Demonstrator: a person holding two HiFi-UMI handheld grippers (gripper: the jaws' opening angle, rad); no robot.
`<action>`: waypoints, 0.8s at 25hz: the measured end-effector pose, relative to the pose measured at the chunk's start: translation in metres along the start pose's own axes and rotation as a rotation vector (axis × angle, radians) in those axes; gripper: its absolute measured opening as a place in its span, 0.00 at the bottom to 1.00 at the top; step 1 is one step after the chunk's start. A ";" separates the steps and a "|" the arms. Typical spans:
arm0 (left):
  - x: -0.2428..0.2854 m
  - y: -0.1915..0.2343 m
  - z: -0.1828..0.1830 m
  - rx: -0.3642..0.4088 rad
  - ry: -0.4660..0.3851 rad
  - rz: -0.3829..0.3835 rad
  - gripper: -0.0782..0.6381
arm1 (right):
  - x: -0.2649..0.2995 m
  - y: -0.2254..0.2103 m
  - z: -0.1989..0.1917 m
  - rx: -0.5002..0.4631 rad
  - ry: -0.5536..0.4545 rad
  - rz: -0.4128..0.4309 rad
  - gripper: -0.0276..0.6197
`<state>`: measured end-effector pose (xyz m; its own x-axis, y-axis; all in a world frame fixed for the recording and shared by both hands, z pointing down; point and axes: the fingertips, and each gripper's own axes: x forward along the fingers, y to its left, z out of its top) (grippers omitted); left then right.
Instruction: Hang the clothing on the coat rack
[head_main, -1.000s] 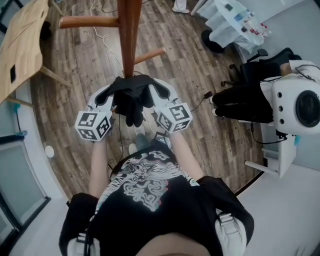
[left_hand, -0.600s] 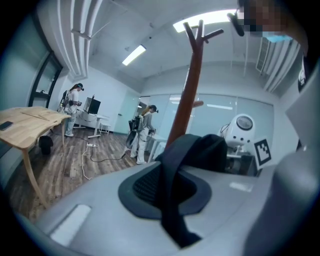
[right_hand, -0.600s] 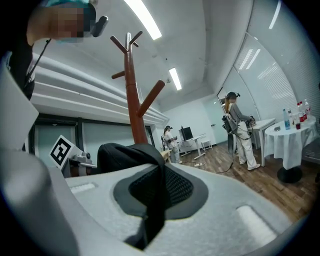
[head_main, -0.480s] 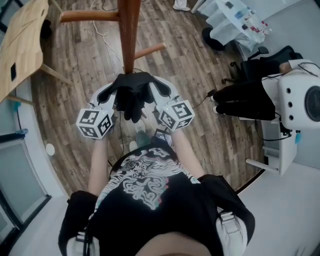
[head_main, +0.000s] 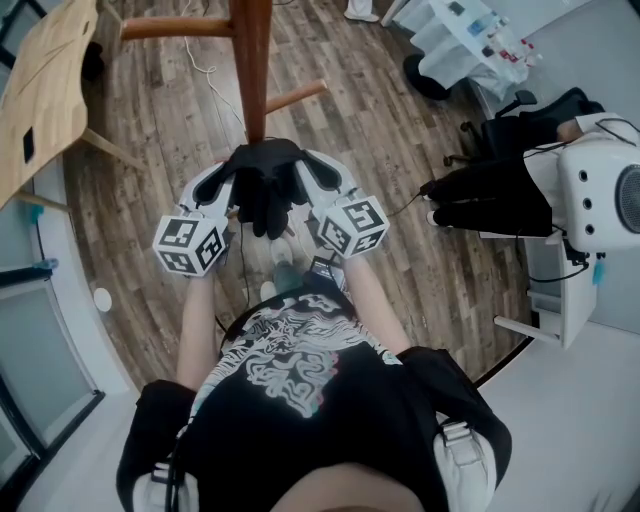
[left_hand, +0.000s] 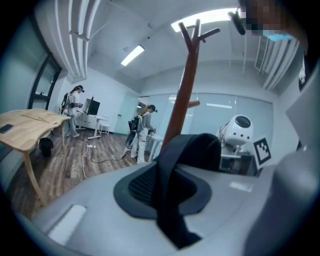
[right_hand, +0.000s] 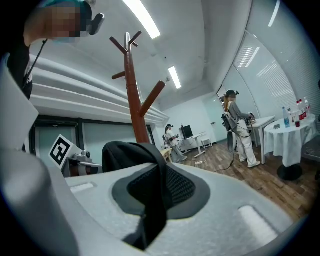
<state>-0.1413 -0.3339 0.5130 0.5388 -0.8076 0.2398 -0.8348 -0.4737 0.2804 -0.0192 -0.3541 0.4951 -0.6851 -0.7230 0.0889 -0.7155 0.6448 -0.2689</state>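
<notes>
1. Head view: the black garment (head_main: 265, 195) hangs bunched between the left claw (head_main: 228, 183) and the right claw (head_main: 316, 176). It is just in front of the coat rack (head_main: 252, 60) and not on it.
2. Each gripper view shows its claw clamped shut on a black fold, with the rack's pole rising close behind.
3. I judge the step in hand to be bringing the garment up to the rack; nothing is hung yet.
4. The next move probably calls for raising both claws toward one of the pegs (right_hand: 151, 101) high on the rack. A fold then goes over the peg, and neither claw lets go before the peg carries the weight.
</notes>
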 end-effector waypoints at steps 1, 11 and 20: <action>0.000 -0.001 0.001 0.010 0.000 0.000 0.12 | 0.000 0.000 -0.001 0.000 0.002 0.002 0.11; -0.002 -0.012 0.005 0.033 -0.006 -0.026 0.24 | -0.007 0.001 -0.002 0.006 0.022 0.013 0.18; -0.004 -0.020 0.006 0.057 -0.006 -0.050 0.33 | -0.018 0.000 -0.001 0.018 0.007 0.010 0.19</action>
<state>-0.1275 -0.3229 0.5010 0.5792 -0.7845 0.2217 -0.8123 -0.5324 0.2383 -0.0070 -0.3414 0.4946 -0.6935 -0.7145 0.0929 -0.7058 0.6478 -0.2868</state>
